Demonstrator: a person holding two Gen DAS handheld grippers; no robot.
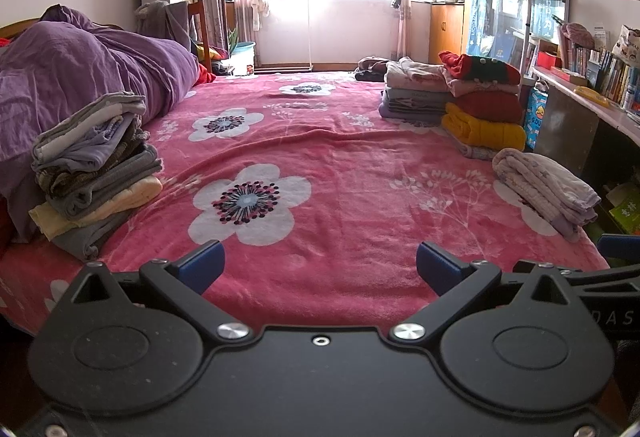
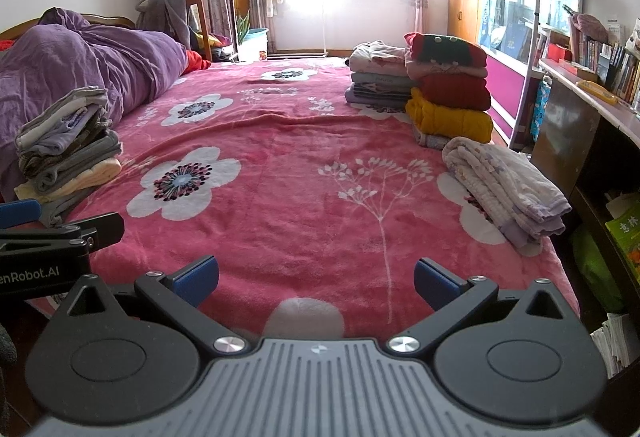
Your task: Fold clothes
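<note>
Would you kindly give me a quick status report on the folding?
Left gripper open, empty. Right gripper open, empty. Folded stacks at both sides of bed; nearest folded pale garment right. Nothing in the way.

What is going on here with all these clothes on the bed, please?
A person holds two tongs over a pink bed, folding laundry. Both the left tongs and right tongs are open and empty. Folded piles sit left and right, with a folded quilt nearer. Nothing is being handled now.
</note>
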